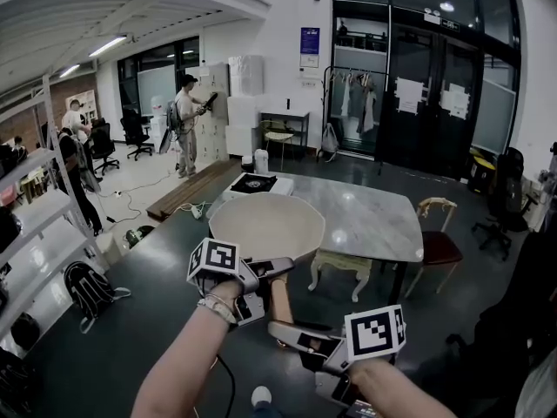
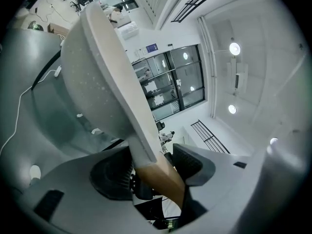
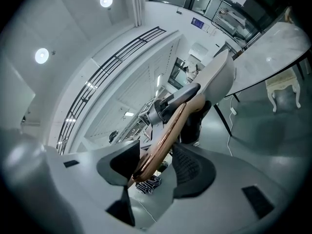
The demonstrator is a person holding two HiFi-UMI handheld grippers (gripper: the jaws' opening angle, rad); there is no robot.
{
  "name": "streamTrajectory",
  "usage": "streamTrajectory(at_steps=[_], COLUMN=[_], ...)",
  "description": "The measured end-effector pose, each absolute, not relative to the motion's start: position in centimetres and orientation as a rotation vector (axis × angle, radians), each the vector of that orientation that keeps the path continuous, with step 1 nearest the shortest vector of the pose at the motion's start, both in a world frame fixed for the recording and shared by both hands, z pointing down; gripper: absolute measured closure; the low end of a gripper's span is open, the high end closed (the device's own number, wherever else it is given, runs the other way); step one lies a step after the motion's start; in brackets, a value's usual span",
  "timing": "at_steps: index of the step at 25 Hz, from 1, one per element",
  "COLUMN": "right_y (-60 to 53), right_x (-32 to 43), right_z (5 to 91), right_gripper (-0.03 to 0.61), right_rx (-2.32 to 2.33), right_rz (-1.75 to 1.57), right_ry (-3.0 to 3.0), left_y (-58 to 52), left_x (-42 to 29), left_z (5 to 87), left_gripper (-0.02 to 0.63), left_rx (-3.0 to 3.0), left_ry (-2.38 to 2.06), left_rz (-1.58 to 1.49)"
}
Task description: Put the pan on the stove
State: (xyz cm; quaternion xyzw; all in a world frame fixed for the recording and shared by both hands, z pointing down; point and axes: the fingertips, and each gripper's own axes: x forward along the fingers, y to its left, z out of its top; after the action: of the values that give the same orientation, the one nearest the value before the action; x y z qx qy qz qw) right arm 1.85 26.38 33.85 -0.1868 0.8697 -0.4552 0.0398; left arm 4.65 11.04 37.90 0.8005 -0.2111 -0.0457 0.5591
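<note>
I carry a cream pan (image 1: 265, 225) in the air by its wooden handle (image 1: 279, 299). My left gripper (image 1: 265, 273) is shut on the handle close to the pan's bowl, and my right gripper (image 1: 285, 327) is shut on the handle's rear end. In the left gripper view the pan (image 2: 92, 77) rises tilted from the jaws, with the handle (image 2: 158, 172) pressed between the pads of the left gripper (image 2: 153, 167). The right gripper view has the handle (image 3: 163, 140) running forward from the right gripper (image 3: 151, 162) to the pan (image 3: 222, 79). A black stove (image 1: 253, 183) sits on the far corner of the marble table (image 1: 374, 220), beyond the pan.
A wooden chair (image 1: 435, 233) stands at the table's right side and a pale stool (image 1: 339, 264) beneath its near edge. White shelving (image 1: 35, 216) lines the left, with a backpack (image 1: 87, 290) on the dark floor. A person (image 1: 187, 124) stands far back.
</note>
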Motion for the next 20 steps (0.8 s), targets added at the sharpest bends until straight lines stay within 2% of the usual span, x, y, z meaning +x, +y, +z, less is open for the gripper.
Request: streamTrajectory(at_steps=[20], right_y=[11.0], right_x=[0.3], right_z=[34.6], right_gripper=[0.357], right_rx=[-0.587], right_rz=[-1.425], right_ry=[2.674], left_y=[-4.4], left_x=[3.1], left_z=[38.4], left_gripper=[0.360], left_rx=[1.867], left_ry=[-0.512], left_rz=[-0.129])
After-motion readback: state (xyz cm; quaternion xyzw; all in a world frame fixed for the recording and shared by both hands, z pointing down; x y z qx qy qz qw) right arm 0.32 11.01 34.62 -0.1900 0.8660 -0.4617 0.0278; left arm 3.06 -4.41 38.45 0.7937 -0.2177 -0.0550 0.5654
